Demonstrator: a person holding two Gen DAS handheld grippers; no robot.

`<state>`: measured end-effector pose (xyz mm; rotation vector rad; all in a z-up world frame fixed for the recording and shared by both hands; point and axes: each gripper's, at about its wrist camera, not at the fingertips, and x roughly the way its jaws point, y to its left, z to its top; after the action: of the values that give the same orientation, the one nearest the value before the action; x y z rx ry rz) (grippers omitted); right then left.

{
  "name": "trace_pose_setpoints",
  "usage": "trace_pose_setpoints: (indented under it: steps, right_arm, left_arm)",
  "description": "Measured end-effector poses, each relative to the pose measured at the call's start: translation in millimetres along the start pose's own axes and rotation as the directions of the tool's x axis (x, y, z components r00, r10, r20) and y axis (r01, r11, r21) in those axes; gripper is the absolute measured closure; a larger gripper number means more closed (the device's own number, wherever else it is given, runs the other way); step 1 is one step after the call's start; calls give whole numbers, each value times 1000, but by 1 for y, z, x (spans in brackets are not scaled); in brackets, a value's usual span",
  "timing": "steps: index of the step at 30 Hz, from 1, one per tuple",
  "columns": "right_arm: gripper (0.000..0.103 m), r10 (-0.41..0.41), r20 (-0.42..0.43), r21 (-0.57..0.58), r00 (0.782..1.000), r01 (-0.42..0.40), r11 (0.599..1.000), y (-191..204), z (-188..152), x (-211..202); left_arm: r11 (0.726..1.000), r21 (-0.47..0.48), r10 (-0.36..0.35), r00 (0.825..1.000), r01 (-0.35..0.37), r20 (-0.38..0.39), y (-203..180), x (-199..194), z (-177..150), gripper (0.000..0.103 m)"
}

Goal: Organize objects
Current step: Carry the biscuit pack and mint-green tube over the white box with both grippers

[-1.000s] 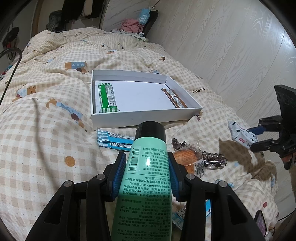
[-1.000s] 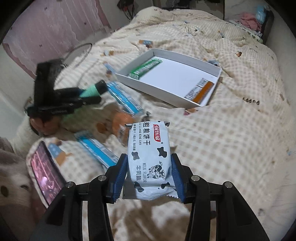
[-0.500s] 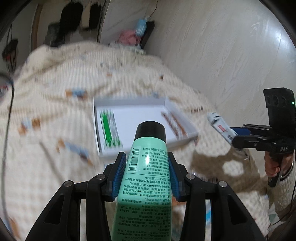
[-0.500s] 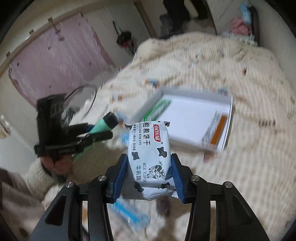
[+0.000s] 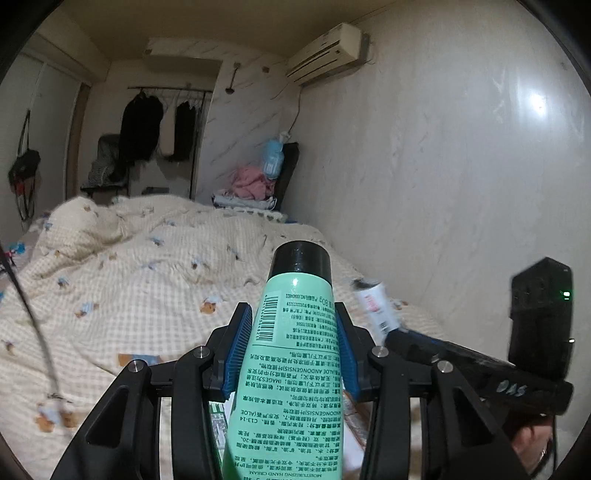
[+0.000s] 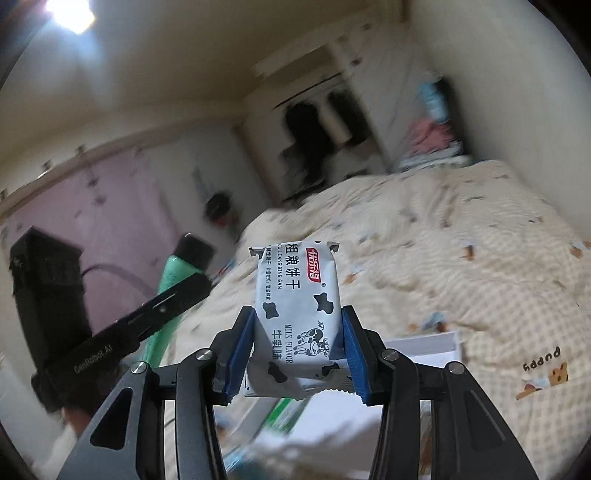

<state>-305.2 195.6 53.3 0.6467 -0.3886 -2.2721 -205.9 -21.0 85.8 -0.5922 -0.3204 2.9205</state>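
Both views are dim and warm, with fisheye bending and dark corners at the edges. A ceiling lamp [image 6: 70,11] flares in the right view, glare marks the wall [image 5: 535,107], and motion blur smears the room, perhaps worst around the wardrobe [image 6: 314,147].

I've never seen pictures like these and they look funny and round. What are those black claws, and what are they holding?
A person holds two grabbing tools, one in each hand, each with a small camera looking along its fingers. That lens makes pictures round. In the left view, the left tool squeezes a mint-green hand-cream tube with a black cap. In the right view, the right tool squeezes a white milk-biscuit packet with cow spots. Below lie a checked cream quilt and a white cardboard box. Each tool shows in the other's picture.
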Motion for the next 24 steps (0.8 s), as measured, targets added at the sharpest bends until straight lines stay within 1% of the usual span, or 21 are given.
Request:
trace_pose_setpoints:
  steps: [1,2,3,4,5,6,8,10,13,14,15,17,21,24]
  right_arm:
    - [55,-2,11,29,1000,1,1000,-10,-7,6]
    - [55,-2,14,56,1000,2,998,-18,-14,10]
    - [55,-2,13,88,1000,1,996,-26,-23,13]
    - [55,0,-2,123,1000,0,992,-36,-32,17]
    - [55,-3,-22,142,1000,6,990,-43,-39,19]
    - [55,-16,-49,152,999,23,988,-48,-45,22]
    - [55,-47,-110,157,993,64,986,-56,-54,29]
    - [55,-63,-143,173,988,87,981,-63,-58,32]
    - [55,-46,-153,191,987,75,979,-66,-59,32]
    - [55,-47,-155,187,987,76,979,-66,-59,32]
    - [55,-50,-160,181,986,79,980,-65,-59,32]
    - [55,-62,-169,166,984,90,982,-63,-62,33]
    - [55,-100,-194,138,976,128,982,-63,-70,40]
    - [55,-125,-210,108,970,150,983,-62,-74,45]
  left_arm:
    - [998,-63,-16,999,12,-50,13,21,-12,56]
    - [994,-111,-26,996,17,-81,23,32,-22,56]
    - [985,-174,-34,992,12,-125,34,46,-38,56]
    - [979,-203,-32,987,-1,-158,40,55,-48,56]
    - [977,-211,-22,983,-17,-183,44,61,-57,56]
    - [978,-204,-3,977,-42,-215,47,68,-66,56]
    - [980,-184,20,966,-69,-258,46,78,-76,56]
    - [982,-169,37,959,-88,-283,46,83,-81,56]
    - [986,-129,63,956,-104,-287,41,84,-86,56]
    - [987,-122,61,956,-100,-289,40,85,-87,56]
    - [989,-123,42,953,-82,-301,39,88,-90,56]
    - [989,-135,19,943,-68,-333,37,93,-99,56]
    - [987,-139,28,933,-83,-358,30,101,-111,56]
    - [990,-108,45,929,-91,-366,25,108,-115,56]
